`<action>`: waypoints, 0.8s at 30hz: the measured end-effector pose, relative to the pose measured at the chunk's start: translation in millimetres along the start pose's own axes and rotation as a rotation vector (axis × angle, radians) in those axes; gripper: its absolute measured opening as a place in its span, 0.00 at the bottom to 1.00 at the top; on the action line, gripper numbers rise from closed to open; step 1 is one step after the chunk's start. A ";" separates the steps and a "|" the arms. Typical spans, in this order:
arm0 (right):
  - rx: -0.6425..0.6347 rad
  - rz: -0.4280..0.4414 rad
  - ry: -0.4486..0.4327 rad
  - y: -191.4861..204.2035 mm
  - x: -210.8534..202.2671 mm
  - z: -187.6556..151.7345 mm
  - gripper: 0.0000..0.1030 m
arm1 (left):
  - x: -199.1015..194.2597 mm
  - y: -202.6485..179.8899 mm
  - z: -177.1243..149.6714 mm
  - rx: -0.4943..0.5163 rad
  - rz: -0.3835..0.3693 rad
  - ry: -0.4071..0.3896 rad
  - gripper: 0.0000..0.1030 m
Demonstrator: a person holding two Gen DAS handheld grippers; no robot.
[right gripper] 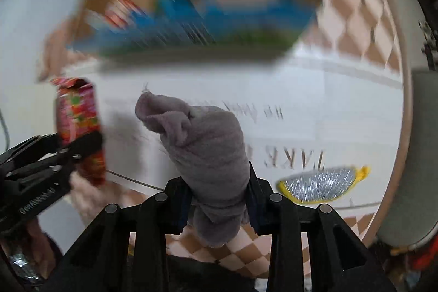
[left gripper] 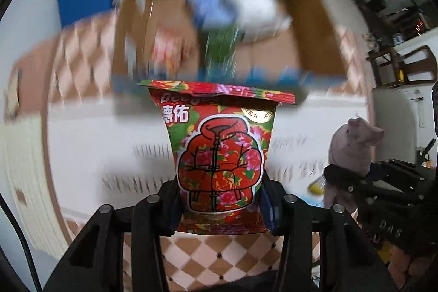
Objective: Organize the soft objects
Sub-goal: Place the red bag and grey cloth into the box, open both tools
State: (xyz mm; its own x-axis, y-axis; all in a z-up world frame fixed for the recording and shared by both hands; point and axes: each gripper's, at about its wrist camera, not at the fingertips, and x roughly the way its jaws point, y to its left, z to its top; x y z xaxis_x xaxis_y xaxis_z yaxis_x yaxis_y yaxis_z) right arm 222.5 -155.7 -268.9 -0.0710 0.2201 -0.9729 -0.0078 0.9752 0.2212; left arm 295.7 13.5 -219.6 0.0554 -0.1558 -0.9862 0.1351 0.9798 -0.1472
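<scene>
Left wrist view: left tool (left gripper: 220,205) pinching a red floral packet (left gripper: 219,155) by its lower end, held upright above the white surface (left gripper: 95,144), short of the blurred cardboard box (left gripper: 314,26). Right wrist view: right tool (right gripper: 219,205) pinching a grey sock (right gripper: 202,149), raised over the surface near a silver pouch (right gripper: 319,185). Risk: both soft items, gripped at one end, may sag or slip out during fast carrying, or the tools may collide at the box.

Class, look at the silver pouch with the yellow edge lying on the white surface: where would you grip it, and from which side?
Grip the silver pouch by its yellow rim, from above. It appears to lie flat, so an edge probably offers the only pinchable fold. Both tools are occupied.
</scene>
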 end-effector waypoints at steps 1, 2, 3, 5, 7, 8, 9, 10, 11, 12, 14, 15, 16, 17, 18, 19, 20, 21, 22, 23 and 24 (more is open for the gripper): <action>-0.003 0.021 -0.035 4.2 -19.8 8.5 0.35 | -9.7 -1.7 20.3 0.009 0.003 -0.020 0.42; -0.003 0.035 -0.059 7.6 -32.1 16.3 0.35 | -13.5 -2.5 34.4 0.014 0.020 -0.035 0.42; -0.002 0.048 -0.078 9.5 -43.3 26.4 0.35 | -15.9 1.0 49.5 0.017 0.042 -0.044 0.42; 0.018 0.063 -0.112 13.6 -58.3 57.2 0.35 | -11.6 13.7 75.0 0.007 0.071 -0.046 0.42; 0.047 0.072 -0.125 11.6 -61.5 89.6 0.35 | 3.2 24.3 111.8 -0.013 0.072 -0.012 0.42; 0.066 0.074 -0.124 7.4 -59.1 107.8 0.35 | 15.4 31.1 134.5 -0.028 0.073 0.022 0.42; 0.079 0.072 -0.120 3.8 -55.0 121.0 0.35 | 22.7 36.4 146.4 -0.036 0.074 0.042 0.42; 0.096 0.066 -0.108 2.0 -46.2 135.9 0.35 | 29.5 36.3 154.6 -0.043 0.078 0.061 0.42; 0.113 0.061 -0.093 -0.1 -39.5 149.3 0.35 | 43.0 38.3 163.7 -0.050 0.085 0.083 0.42; 0.126 0.061 -0.078 -4.3 -33.9 162.2 0.35 | 56.3 42.2 176.6 -0.057 0.096 0.111 0.42; 0.144 0.049 -0.041 -7.5 -11.1 181.4 0.35 | 65.6 53.4 191.3 -0.064 0.119 0.138 0.42; 0.143 0.039 -0.026 -10.5 -4.3 189.9 0.35 | 70.7 54.3 200.0 -0.064 0.128 0.155 0.42; 0.141 0.029 -0.013 -12.2 4.0 194.0 0.35 | 77.1 57.7 204.7 -0.073 0.136 0.168 0.42; 0.140 0.020 0.002 -11.7 14.9 198.3 0.35 | 85.3 61.0 210.2 -0.078 0.149 0.182 0.42; 0.137 0.016 0.014 -10.8 21.7 200.3 0.35 | 90.2 61.4 213.9 -0.080 0.158 0.192 0.42; 0.139 0.014 0.030 -9.6 30.2 202.9 0.35 | 95.9 61.8 218.1 -0.086 0.165 0.203 0.42; 0.141 0.012 0.039 -10.2 33.6 203.7 0.35 | 101.2 64.2 219.2 -0.092 0.171 0.214 0.42; 0.142 0.009 0.048 -11.1 37.9 203.9 0.35 | 107.7 67.1 220.2 -0.098 0.186 0.229 0.42; 0.144 0.007 0.056 -11.4 44.3 206.7 0.35 | 109.6 68.4 221.5 -0.100 0.193 0.235 0.42; 0.145 0.004 0.064 -12.0 49.9 207.6 0.35 | 113.5 69.5 223.2 -0.101 0.197 0.241 0.42; 0.145 0.000 0.070 -13.1 55.8 208.8 0.35 | 118.1 71.3 223.1 -0.101 0.202 0.250 0.42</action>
State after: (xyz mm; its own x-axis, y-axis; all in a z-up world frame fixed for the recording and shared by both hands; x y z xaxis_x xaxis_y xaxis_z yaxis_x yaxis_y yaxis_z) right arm 426.9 -151.4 -340.1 -0.1400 0.2226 -0.9648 0.1354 0.9695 0.2041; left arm 532.5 37.2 -329.8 -0.1754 0.0662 -0.9823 0.0467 0.9972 0.0589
